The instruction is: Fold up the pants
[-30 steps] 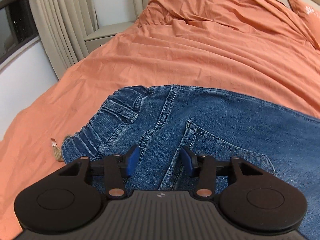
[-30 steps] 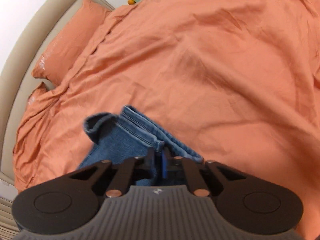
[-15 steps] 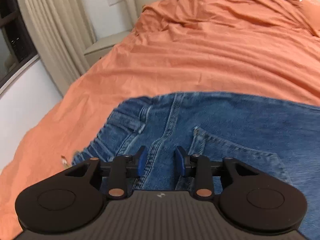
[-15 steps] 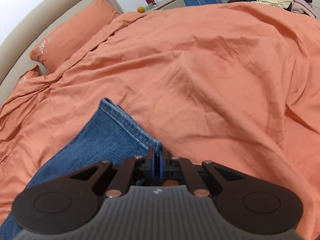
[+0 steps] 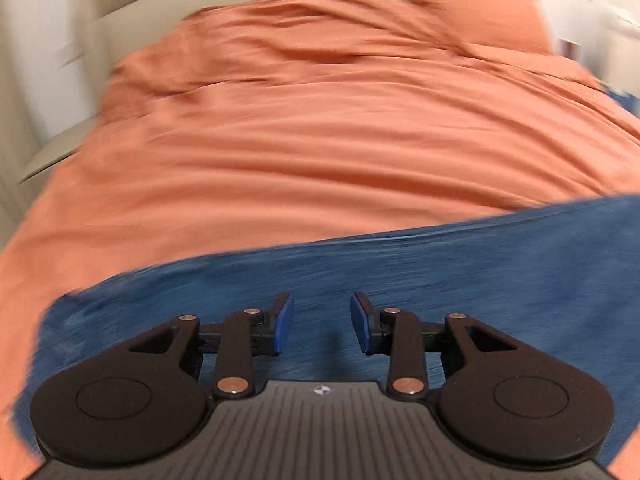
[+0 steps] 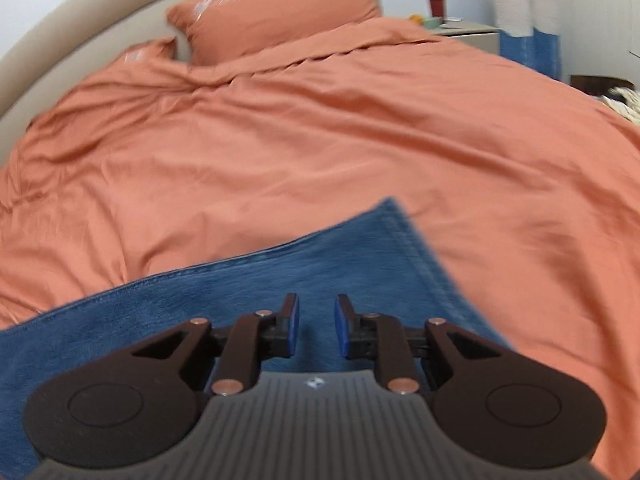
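Note:
Blue jeans [image 5: 440,264] lie flat on the orange bed cover [image 5: 320,140]. The left wrist view is blurred by motion. My left gripper [image 5: 322,312] hovers over the denim, open, with nothing between its blue pads [image 5: 282,324]. In the right wrist view the leg end of the jeans [image 6: 320,256] lies spread out, its stitched hem [image 6: 416,248] running down to the right. Just above this leg, my right gripper [image 6: 317,316] has its jaws opening, and no cloth is between the pads [image 6: 344,328].
The orange cover [image 6: 280,140] stretches far beyond the jeans to orange pillows [image 6: 272,12] against a beige headboard [image 6: 80,36]. A nightstand [image 6: 468,32] with a red cup [image 6: 435,0] stands at the far right. A heap of clothes [image 6: 624,100] lies past the bed's right edge.
My right gripper was shut on the leg hem and has let it go; the leg now lies flat. The left gripper swung right along the jeans, away from the waistband, with its jaws slightly narrower.

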`<act>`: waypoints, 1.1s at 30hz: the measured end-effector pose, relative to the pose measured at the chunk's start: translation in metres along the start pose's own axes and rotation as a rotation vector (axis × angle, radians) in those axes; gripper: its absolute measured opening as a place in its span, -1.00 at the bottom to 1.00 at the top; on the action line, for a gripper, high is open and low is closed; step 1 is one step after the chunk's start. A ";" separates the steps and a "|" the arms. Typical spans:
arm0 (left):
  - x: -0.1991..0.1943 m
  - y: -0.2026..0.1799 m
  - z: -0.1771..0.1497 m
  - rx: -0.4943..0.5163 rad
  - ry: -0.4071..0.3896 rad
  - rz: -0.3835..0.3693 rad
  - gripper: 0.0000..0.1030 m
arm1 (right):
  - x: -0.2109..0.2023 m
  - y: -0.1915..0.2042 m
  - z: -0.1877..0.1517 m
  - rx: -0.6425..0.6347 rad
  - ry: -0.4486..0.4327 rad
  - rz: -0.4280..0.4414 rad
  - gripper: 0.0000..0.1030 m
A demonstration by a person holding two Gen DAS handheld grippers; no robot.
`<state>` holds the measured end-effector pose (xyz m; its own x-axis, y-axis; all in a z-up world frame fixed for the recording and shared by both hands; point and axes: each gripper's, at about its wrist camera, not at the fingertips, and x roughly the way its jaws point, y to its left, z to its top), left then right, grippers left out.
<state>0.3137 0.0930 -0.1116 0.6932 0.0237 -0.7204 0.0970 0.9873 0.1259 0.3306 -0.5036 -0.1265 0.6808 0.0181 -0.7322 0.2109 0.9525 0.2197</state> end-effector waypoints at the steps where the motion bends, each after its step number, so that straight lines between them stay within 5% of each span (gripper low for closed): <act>1: 0.006 -0.015 0.003 0.042 -0.002 -0.035 -0.22 | 0.010 0.007 0.001 -0.010 0.012 0.006 -0.68; 6: 0.049 -0.062 0.006 0.162 0.013 -0.071 -0.22 | 0.052 0.035 0.004 -0.115 0.050 -0.044 -0.68; 12: 0.099 -0.061 0.017 0.084 0.017 -0.049 -0.23 | 0.086 0.033 0.016 -0.129 0.054 -0.111 -0.79; 20: 0.077 -0.054 0.025 0.050 -0.005 -0.025 -0.34 | 0.079 0.047 0.022 -0.136 0.055 -0.158 -0.73; 24: 0.032 -0.043 0.013 0.091 -0.005 -0.055 -0.34 | 0.036 0.079 0.007 -0.148 0.048 -0.047 -0.71; 33: -0.061 -0.011 -0.044 0.241 0.063 -0.104 -0.34 | -0.053 0.212 -0.086 -0.276 0.227 0.334 -0.52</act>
<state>0.2390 0.0874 -0.0992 0.6258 -0.0588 -0.7777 0.3378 0.9192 0.2023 0.2790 -0.2760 -0.0969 0.5030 0.3729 -0.7797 -0.2074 0.9278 0.3100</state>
